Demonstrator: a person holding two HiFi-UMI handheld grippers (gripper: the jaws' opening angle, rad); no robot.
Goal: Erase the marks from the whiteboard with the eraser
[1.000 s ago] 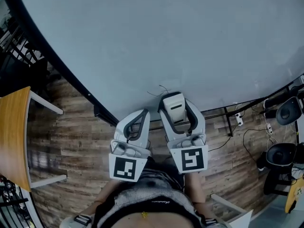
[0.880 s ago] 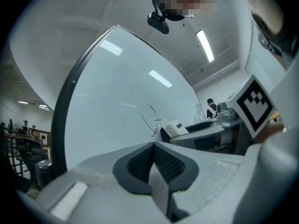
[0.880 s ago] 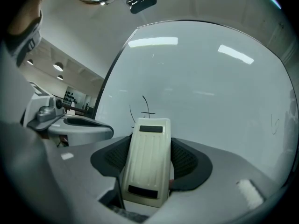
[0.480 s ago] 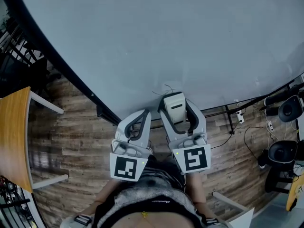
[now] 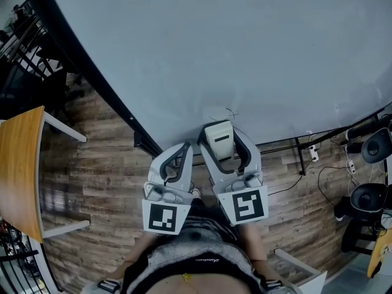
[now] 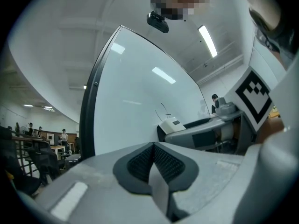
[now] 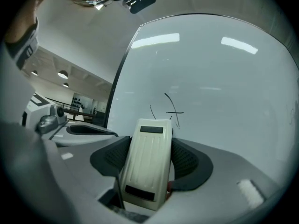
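my right claw (image 5: 223, 133) pinches the eraser (image 7: 148, 164) at centre frame, near the thin marks (image 7: 172, 110) on the whiteboard (image 5: 214, 48); my left claw (image 6: 153, 158) is pressed together, empty.

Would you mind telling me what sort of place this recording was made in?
Likely an open-plan office or lab: a large freestanding whiteboard, a wooden desk on plank flooring, and ceiling strip lights.

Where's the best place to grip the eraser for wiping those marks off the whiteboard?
Grip the eraser by its two long sides, coming from its rear end, as the right gripper holds it. It's a long narrow block, so jaws seat flat and the front end is free toward the marks.
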